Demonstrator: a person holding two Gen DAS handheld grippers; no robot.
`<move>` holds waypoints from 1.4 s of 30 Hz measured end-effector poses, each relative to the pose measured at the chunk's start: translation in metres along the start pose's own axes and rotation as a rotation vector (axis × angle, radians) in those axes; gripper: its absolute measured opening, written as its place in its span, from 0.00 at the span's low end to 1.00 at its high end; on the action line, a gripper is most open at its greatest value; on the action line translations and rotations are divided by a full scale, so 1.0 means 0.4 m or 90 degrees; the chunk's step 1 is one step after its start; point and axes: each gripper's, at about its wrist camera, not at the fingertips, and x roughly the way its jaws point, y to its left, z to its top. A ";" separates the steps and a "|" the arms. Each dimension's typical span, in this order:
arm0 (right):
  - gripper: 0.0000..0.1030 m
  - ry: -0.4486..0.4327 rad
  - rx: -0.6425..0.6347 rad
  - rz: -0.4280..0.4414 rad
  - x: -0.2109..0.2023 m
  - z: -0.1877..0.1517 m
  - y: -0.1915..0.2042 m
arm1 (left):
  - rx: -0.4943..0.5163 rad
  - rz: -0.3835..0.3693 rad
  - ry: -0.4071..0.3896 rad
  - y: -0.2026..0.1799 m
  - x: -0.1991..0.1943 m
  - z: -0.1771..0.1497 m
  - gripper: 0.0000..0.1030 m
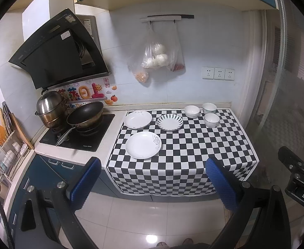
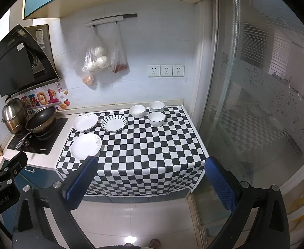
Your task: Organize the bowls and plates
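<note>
On a black-and-white checkered cloth (image 1: 193,155) lie three plates: a white flowered plate (image 1: 143,144) nearest, a white plate (image 1: 138,119) behind it, and a striped plate (image 1: 169,122) to its right. Three white bowls stand at the back right: one (image 1: 191,111), one (image 1: 209,108) and one (image 1: 211,120). The same plates (image 2: 85,146) (image 2: 85,122) (image 2: 113,123) and bowls (image 2: 137,111) (image 2: 156,106) (image 2: 156,119) show in the right wrist view. My left gripper (image 1: 154,182) and right gripper (image 2: 152,182) hang open, well short of the counter, holding nothing.
A stove (image 1: 77,132) with a wok (image 1: 85,116) and a steel pot (image 1: 51,110) sits left of the cloth. A dish rack (image 1: 4,153) stands far left. Bags (image 1: 158,56) hang on the wall. A glass door (image 2: 255,103) closes the right side. Tiled floor lies below.
</note>
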 end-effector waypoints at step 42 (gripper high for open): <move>1.00 -0.017 0.004 -0.002 -0.003 0.009 0.001 | -0.002 0.003 -0.013 -0.008 -0.006 0.032 1.00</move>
